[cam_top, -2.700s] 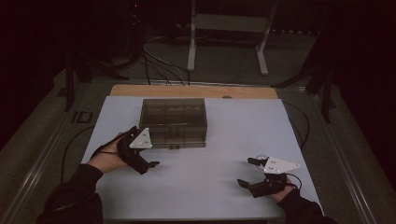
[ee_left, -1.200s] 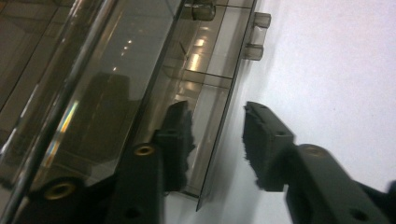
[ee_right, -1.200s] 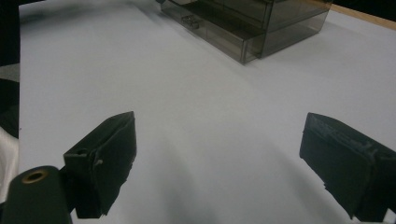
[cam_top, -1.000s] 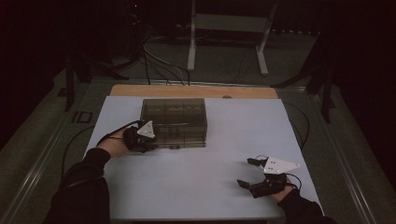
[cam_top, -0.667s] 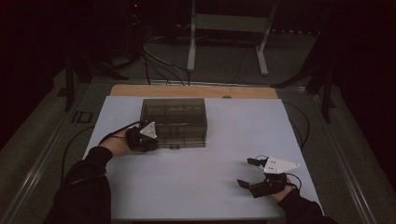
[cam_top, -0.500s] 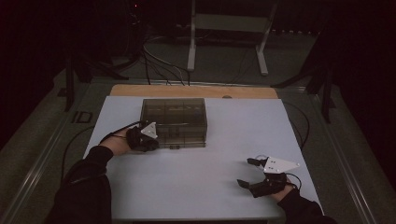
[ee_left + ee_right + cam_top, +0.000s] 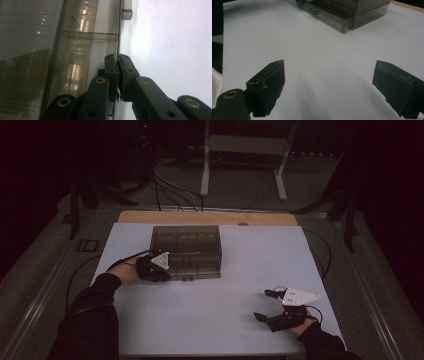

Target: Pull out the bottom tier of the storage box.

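Gripping at the front left corner of a smoky see-through storage box, the left tool has its jaws drawn together on a thin edge that runs along the box's near face. In the left gripper view the two black jaws of the left tool stand almost touching, with that thin lip of the box pinched between them; whether it belongs to a drawer front or a lid cannot be told. The box sits on the white bench at about 11 o'clock from the bench's middle, toward the far side. In the right gripper view a low section of the box juts out a little from its base at 12 o'clock, so a drawer may be partly drawn, judging by this alone. The right tool rests on the bench at about 4 o'clock, well apart from the box, its jaws spread wide and holding nothing. As a judgement: the grip is made, while the pulling or lifting of the gripped part looks scarcely begun, and the right tool has no share in the work yet.
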`<state>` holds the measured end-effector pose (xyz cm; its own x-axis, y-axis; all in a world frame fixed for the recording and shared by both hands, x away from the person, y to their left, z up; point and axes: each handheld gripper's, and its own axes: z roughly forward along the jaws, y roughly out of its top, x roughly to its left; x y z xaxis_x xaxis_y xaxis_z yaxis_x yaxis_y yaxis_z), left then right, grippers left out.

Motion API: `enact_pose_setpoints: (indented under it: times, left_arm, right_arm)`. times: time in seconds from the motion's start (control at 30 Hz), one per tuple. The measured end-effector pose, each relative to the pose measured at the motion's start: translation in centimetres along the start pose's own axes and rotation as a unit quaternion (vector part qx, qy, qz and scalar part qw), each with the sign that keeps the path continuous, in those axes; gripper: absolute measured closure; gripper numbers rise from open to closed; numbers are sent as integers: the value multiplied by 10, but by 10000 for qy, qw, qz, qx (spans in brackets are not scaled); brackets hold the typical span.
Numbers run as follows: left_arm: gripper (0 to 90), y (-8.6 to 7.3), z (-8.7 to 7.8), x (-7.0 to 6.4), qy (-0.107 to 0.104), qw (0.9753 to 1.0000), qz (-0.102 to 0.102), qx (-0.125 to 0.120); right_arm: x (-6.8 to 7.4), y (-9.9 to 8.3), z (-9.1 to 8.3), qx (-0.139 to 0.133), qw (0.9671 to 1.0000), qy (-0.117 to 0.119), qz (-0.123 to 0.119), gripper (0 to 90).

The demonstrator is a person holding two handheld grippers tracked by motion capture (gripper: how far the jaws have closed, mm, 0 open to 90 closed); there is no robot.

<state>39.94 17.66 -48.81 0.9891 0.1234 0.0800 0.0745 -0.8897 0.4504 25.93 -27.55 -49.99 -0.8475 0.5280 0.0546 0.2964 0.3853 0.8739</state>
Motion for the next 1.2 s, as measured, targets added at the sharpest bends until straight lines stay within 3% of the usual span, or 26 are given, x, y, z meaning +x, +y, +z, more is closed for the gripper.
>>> enact_pose_setpoints:
  times: [0.47, 0.97, 1.2]
  left_arm:
    - [884, -2, -4, -13, -196, 9995, 230, 40]
    - [885, -2, -7, -31, -264, 9991, 320, 110]
    - [887, -1, -8, -38, -279, 9992, 264, 116]
  right_arm:
    - [0, 0, -1, -1, 10000, -24, 3, 109]
    - [1, 1, -1, -22, 10000, -52, -12, 109]
    - [1, 1, -2, -24, 10000, -67, -11, 109]
